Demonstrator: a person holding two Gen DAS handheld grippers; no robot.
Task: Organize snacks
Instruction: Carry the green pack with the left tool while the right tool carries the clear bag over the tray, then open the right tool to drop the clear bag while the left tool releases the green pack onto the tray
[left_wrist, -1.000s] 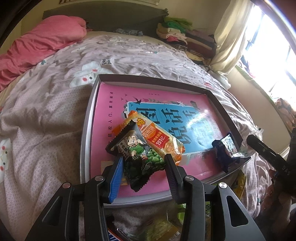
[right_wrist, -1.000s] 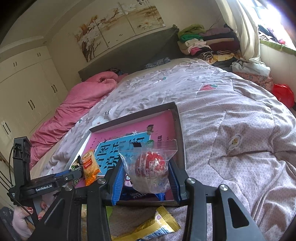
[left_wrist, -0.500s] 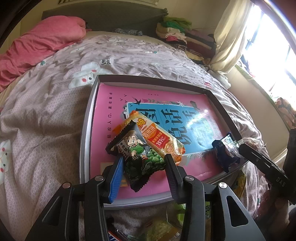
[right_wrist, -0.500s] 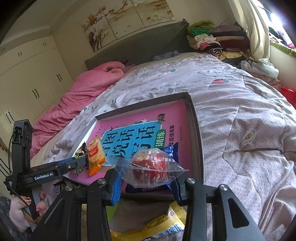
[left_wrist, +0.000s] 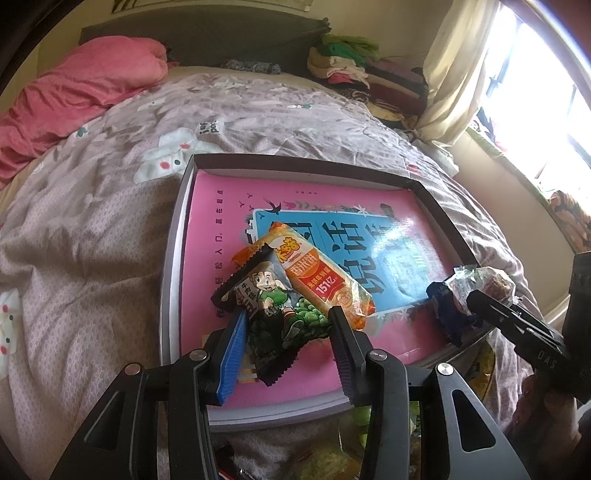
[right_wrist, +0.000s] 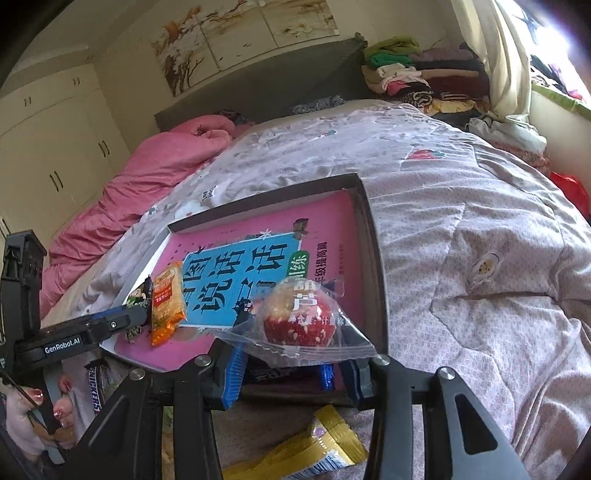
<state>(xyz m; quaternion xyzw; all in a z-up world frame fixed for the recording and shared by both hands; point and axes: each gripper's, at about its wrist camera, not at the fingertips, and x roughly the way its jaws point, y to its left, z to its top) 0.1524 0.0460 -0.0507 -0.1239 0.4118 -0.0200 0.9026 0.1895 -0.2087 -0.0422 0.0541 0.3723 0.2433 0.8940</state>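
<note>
Clear plastic wraps the red candy ball (right_wrist: 300, 319) gripped by my right tool (right_wrist: 291, 365); my left tool (left_wrist: 284, 354) pinches the dark cartoon packet (left_wrist: 273, 317) over the tray (left_wrist: 170, 280).

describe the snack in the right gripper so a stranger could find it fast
On the bed, find the shallow tray lined with a pink book. At its near right corner the right gripper holds a clear packet. Unlike its neighbours' printed wrappers, it shows a round red ball speckled white.

Black left tool (left_wrist: 284, 332), blue pad, silver screws (GenRobot.AI marking)
</note>
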